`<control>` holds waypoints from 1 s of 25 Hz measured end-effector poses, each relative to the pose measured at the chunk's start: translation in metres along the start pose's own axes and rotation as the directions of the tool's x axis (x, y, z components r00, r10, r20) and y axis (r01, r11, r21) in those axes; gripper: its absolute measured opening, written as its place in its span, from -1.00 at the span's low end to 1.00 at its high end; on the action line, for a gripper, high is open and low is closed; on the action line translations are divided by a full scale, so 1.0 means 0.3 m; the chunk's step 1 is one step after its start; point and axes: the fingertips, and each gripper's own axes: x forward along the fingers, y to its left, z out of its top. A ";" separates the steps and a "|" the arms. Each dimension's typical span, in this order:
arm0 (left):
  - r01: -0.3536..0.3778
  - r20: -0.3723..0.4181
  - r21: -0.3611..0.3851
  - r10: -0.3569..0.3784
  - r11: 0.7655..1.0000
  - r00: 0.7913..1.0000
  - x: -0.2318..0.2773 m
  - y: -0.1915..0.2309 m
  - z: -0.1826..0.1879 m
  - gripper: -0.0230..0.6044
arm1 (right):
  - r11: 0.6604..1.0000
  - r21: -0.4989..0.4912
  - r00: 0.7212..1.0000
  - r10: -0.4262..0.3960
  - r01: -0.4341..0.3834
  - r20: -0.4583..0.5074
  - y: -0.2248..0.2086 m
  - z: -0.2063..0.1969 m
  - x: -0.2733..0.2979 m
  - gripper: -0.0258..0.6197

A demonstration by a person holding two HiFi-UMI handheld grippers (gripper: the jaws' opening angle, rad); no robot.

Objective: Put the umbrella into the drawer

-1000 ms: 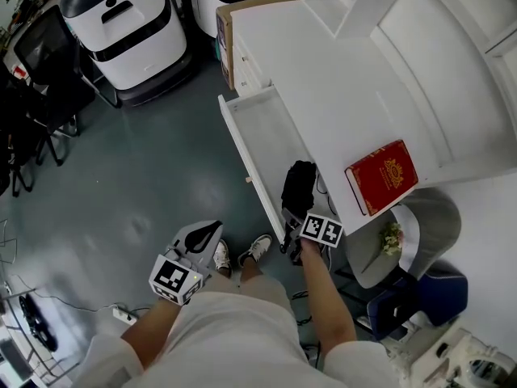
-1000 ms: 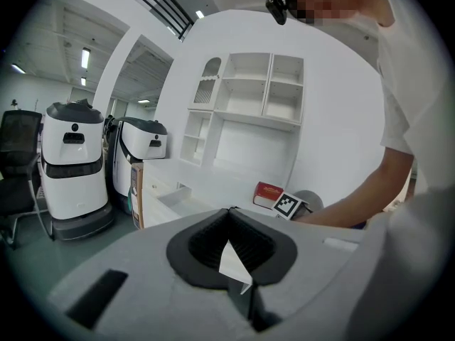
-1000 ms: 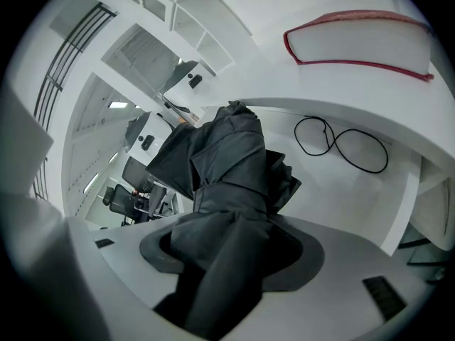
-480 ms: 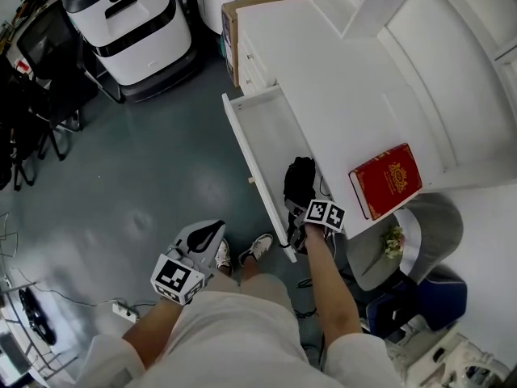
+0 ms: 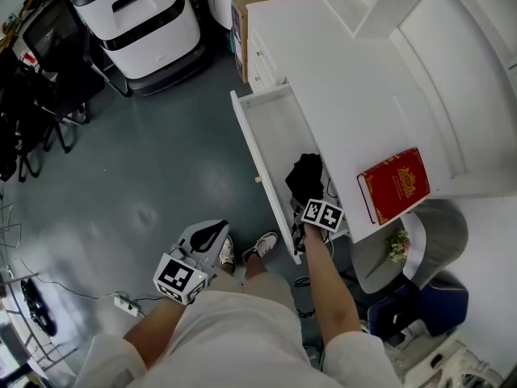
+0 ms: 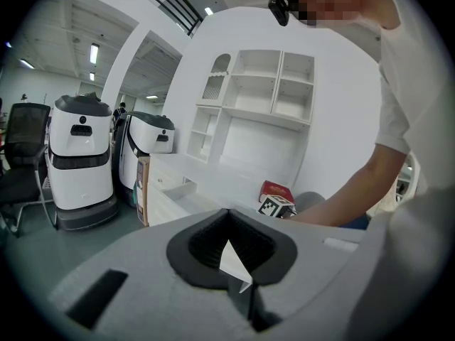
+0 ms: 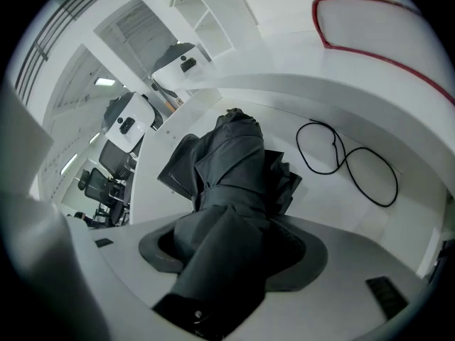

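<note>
A folded black umbrella (image 5: 305, 176) lies with its far end inside the near end of the open white drawer (image 5: 276, 128). My right gripper (image 5: 302, 215) is shut on its near end and tilts steeply down into the drawer. In the right gripper view the umbrella (image 7: 234, 162) runs from between the jaws of the right gripper (image 7: 231, 261) onto the drawer floor. My left gripper (image 5: 212, 234) hangs low at the left, well away from the drawer above the grey floor. In the left gripper view the left gripper (image 6: 238, 290) is shut with nothing in it.
A loose black cord (image 7: 345, 158) lies on the drawer floor beside the umbrella. A red book (image 5: 393, 184) rests on the white desk top (image 5: 347, 79). Two white machines (image 5: 137, 14) and black chairs (image 5: 48, 71) stand at the far left. A grey chair (image 5: 432, 233) is at the right.
My right gripper has sunk a little with the umbrella, which now lies lower in the drawer. The left gripper has stayed where it was.
</note>
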 end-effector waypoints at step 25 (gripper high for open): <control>0.035 -0.005 -0.004 -0.035 0.999 0.999 -0.011 -0.024 -0.016 -0.89 | 0.986 -0.165 1.000 -0.013 0.012 -0.005 -0.010 -0.017 -0.020 0.28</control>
